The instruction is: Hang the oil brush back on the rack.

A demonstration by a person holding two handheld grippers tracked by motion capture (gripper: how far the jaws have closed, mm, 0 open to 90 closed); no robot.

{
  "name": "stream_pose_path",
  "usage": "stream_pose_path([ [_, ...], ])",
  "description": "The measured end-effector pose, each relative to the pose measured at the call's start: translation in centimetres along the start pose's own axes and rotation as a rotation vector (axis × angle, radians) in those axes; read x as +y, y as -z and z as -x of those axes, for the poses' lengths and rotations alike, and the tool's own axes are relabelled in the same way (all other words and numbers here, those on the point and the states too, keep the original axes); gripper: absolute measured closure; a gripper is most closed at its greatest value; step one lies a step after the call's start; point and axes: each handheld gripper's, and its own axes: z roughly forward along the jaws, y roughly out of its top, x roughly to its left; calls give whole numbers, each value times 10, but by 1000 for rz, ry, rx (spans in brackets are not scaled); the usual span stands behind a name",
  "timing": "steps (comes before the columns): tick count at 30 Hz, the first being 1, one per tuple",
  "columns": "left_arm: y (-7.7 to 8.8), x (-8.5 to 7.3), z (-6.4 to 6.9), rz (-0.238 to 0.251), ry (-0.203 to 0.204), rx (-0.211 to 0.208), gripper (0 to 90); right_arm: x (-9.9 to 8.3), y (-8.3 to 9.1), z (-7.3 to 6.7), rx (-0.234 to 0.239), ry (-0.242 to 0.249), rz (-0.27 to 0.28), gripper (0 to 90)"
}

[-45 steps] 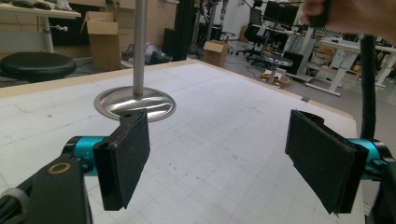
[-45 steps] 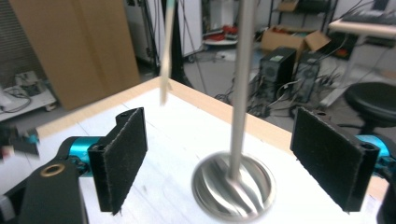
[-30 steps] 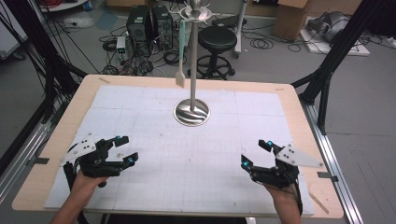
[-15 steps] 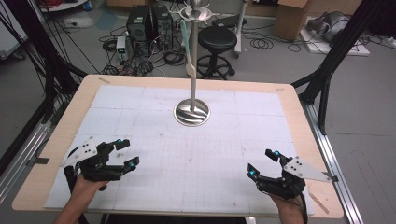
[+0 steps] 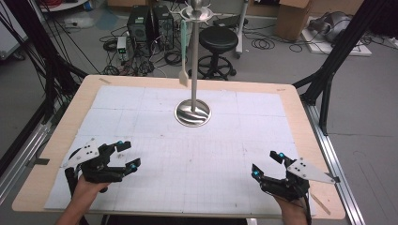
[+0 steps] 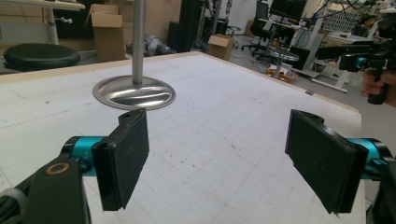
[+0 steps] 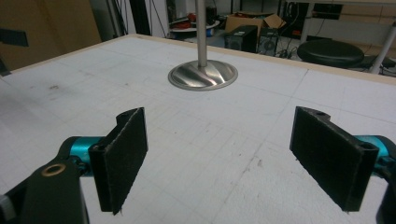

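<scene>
Near the front edge of the worktop (image 5: 300,101), on the person's side of the utensil stand (image 5: 193,112), both grippers hover low above the surface with nothing between their jaws. The left gripper (image 5: 126,155) sits to the front-left of the stand, jaws spread wide and empty; the right gripper (image 5: 266,165) sits to the front-right, jaws likewise spread wide and empty. Both are well apart from the stand and aimed roughly toward it, which reads as a ready posture ahead of a reach. The stand occupies the centre of the far half of the worktop: a round polished metal base, an upright pole, and a crown of hooks at the top. One pale spatula (image 5: 184,51) hangs from the crown on the stand's left side, blade downward, clear of the worktop; hanging keeps it off the surface and open to a grasp from the side. In the left gripper view the base (image 6: 133,92) lies ahead of the left pad, and in the right gripper view the base (image 7: 202,74) lies ahead, centred between the pads. White gridded matting covers the wooden worktop around the stand and carries faint scuff marks. Behind the stand, on the floor, stand a black stool (image 5: 218,37), computer towers (image 5: 150,23) and loose cables; cardboard boxes sit farther back.
</scene>
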Motion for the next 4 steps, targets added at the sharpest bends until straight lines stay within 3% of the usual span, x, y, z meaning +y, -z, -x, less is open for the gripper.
stream_pose_path([
  [4, -1, -1, 0, -10, 2, -2, 218, 0, 0, 1, -3, 1, -3, 178],
])
